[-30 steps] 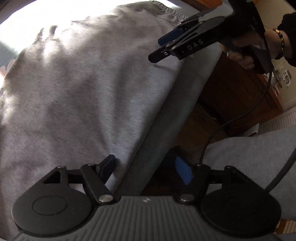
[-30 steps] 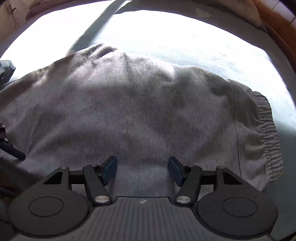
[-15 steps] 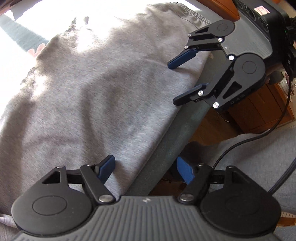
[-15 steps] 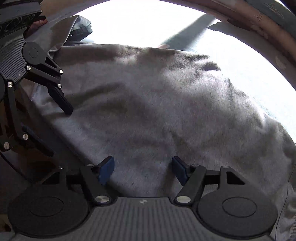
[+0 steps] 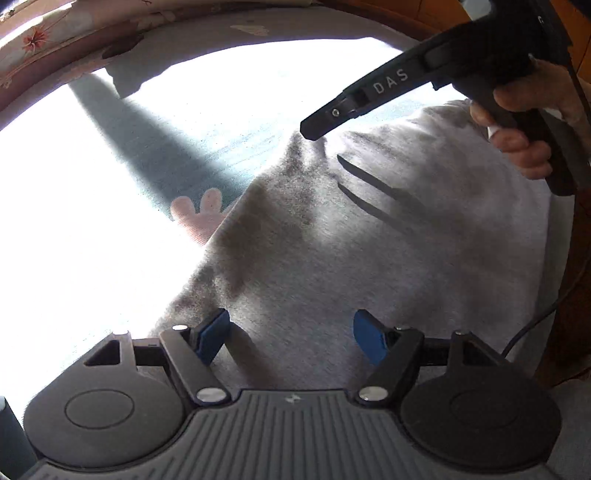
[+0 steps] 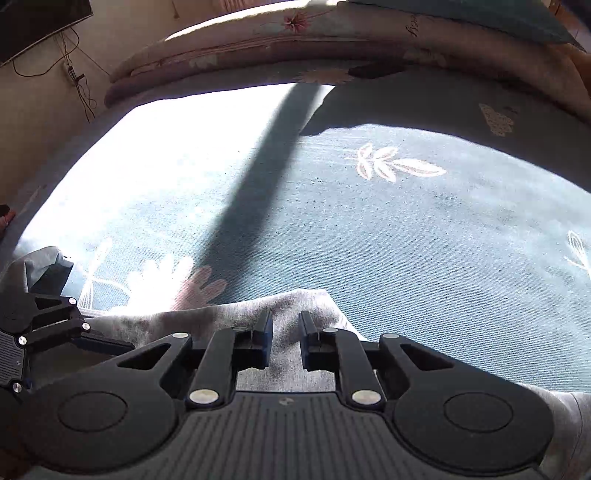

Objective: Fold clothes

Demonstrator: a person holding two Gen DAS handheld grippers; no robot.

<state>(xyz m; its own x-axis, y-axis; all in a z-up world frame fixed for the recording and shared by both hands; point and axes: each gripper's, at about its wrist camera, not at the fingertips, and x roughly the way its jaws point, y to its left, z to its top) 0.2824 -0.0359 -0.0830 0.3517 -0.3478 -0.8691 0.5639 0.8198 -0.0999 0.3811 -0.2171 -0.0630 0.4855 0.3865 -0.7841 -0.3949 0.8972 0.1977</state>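
Note:
A grey sweat garment (image 5: pixel 369 258) lies spread on the blue bedspread (image 5: pixel 192 147). Low in the left wrist view, my left gripper (image 5: pixel 290 336) hovers open over the garment's near part, nothing between its blue pads. The right gripper (image 5: pixel 314 129), gripped by a hand (image 5: pixel 524 122), reaches down to the garment's far corner, where the cloth rises in a small peak. In the right wrist view the right gripper (image 6: pixel 285 332) has its jaws closing to a narrow gap, pinching that corner of the grey garment (image 6: pixel 286 363). At the left edge are the left gripper's fingers (image 6: pixel 107 345).
A folded floral quilt (image 6: pixel 295 33) lies along the bed's far side. The flower-patterned bedspread (image 6: pixel 406 229) is sunlit, with a dark shadow band across it. Wooden furniture (image 5: pixel 569 302) and a cable (image 5: pixel 532 325) are at the right. A screen (image 6: pixel 37 26) with wires hangs on the far left wall.
Both grippers have swung from the bed's near edge toward the garment's far side. The right jaws went from wide apart to a narrow pinch on the far corner. The left stays open.

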